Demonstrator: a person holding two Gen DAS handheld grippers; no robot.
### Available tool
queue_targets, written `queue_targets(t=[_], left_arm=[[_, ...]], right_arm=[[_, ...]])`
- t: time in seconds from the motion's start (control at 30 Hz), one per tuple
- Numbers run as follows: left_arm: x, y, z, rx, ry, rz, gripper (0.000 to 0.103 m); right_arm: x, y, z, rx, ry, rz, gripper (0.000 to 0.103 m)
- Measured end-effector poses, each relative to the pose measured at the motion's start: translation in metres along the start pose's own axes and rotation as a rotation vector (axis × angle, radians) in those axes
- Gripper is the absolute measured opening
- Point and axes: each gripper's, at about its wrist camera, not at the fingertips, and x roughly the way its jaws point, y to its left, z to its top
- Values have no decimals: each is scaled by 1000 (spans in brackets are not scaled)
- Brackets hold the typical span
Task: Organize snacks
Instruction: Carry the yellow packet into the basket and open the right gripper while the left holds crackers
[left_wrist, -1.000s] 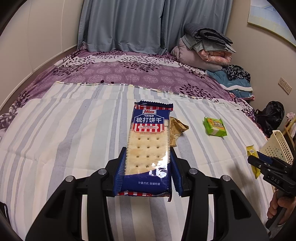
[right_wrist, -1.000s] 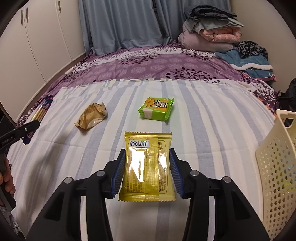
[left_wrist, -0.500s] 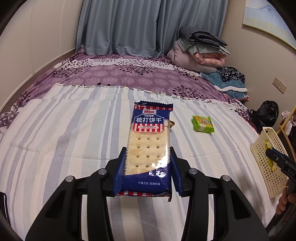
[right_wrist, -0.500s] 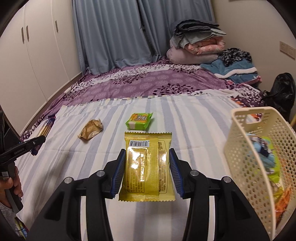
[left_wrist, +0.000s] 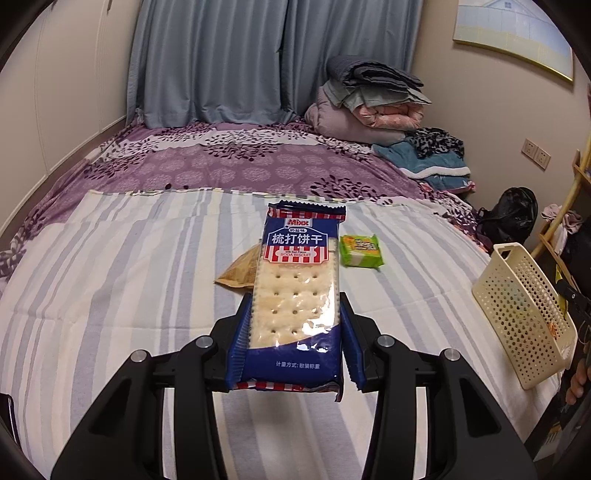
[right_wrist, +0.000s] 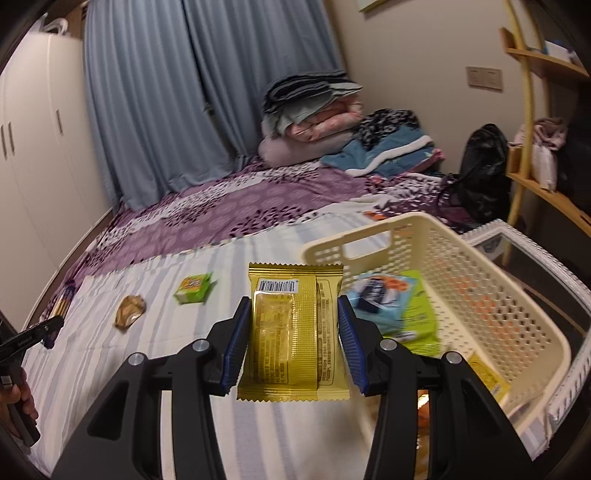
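Blue-white cracker pack (left_wrist: 295, 295); gold packet (right_wrist: 293, 332); cream perforated basket (right_wrist: 480, 295); grey-white striped sheet (left_wrist: 110, 277); purple floral bedspread (left_wrist: 221, 162).

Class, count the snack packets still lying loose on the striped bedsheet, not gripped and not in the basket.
2: a green square packet mid-sheet, and a crumpled tan packet to its left. The held soda-biscuit pack may hide others.

left tongs (left_wrist: 293, 334) clamp soda biscuit pack (left_wrist: 297, 295) (upright) above striped bed (left_wrist: 110, 295).
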Motion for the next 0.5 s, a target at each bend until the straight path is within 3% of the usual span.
queue_targets(t=[0.5], left_arm=[[-6, -70, 14, 105, -19, -68, 45]], right_arm=[[-15, -97, -19, 163, -13, -150, 48]])
